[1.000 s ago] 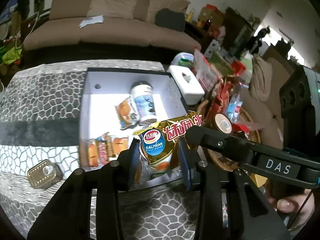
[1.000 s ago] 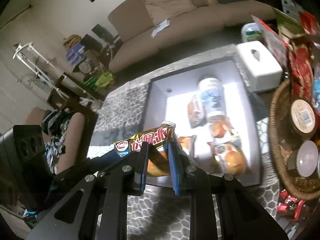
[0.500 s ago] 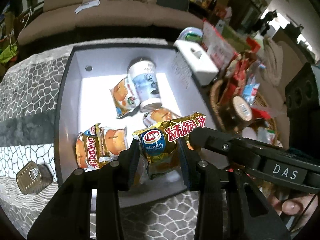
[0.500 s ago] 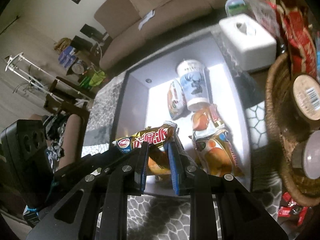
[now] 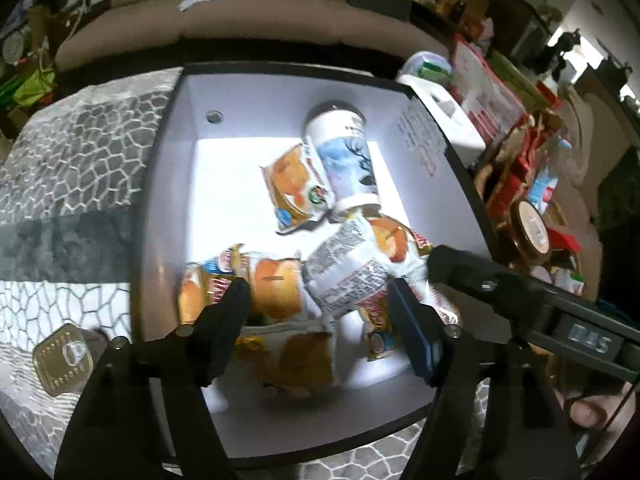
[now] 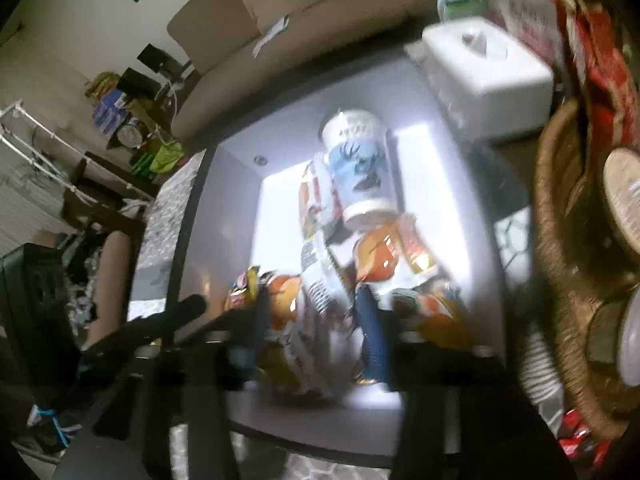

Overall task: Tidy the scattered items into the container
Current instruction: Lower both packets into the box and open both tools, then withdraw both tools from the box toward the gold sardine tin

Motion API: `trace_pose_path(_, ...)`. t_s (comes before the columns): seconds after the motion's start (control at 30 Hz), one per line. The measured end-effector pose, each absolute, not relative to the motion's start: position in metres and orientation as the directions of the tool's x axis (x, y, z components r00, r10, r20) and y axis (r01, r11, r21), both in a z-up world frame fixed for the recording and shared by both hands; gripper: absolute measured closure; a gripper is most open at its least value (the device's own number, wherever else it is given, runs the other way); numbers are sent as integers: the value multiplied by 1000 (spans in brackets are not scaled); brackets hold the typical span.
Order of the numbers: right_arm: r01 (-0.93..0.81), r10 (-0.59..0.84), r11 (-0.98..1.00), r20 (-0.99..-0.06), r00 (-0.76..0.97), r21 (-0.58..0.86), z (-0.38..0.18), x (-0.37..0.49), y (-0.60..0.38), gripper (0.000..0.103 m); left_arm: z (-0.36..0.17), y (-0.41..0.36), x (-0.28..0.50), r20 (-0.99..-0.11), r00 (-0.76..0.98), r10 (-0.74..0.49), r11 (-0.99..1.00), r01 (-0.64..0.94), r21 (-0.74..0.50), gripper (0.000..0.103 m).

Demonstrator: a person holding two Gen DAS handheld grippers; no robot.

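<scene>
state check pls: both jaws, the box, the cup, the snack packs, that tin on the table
left gripper: jaws opening, nothing gripped, over the box
right gripper: jaws opening, nothing gripped
box: open-topped, holds the cup and packs
cup: on its side inside the box
snack packs: loose pile in the box, one printed-back up
tin: on the table outside the box

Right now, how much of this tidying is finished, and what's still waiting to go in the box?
Mostly done: the box already holds a printed cup and several snack packets. In hand: nothing firmly. Both the left gripper and right gripper are opening over the box, with a packet loose between their pads. Left: a flat gold tin sits on the patterned cloth outside.
</scene>
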State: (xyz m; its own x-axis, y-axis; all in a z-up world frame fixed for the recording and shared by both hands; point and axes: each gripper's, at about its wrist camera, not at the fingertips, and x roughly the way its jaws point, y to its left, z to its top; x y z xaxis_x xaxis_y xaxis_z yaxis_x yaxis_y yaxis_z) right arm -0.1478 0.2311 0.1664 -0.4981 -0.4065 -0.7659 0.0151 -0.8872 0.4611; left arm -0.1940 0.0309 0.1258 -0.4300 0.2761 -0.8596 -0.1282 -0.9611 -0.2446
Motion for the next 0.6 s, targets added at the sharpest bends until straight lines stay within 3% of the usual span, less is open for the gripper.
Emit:
trace_pose_path(0.03,23,-392,-896,-764,-512,444,170,-146,230,21,127,30,-195,-858,-432,276,-961,-127,-246,22)
trace_pose_path(0.13,55,-337,-928,-769,-543,368,182,-141,222,18,134,25,-191,-854,-445,270,-963,-122,-241,16)
trace_pose_path(0.23,75,-297,-947,-765,-571,312,193,-133,215,5,142,23,-183,-845,-472,251,-968,-137,-211,7)
trace_pose_path(0.27,81,-291,-950,-761,-580,301,196,-132,214,1,145,23,-180,-841,-474,260,-965,-154,-211,0)
trace_pose_path(0.4,102,-268,-960,-750,-605,261,207,-122,205,0,155,24,-167,-841,-497,213,-974,-181,-139,0)
trace_pose_path(0.6,114,-261,-963,-743,-617,244,219,-111,195,0,170,15,-153,-832,-511,215,-974,-173,-146,0)
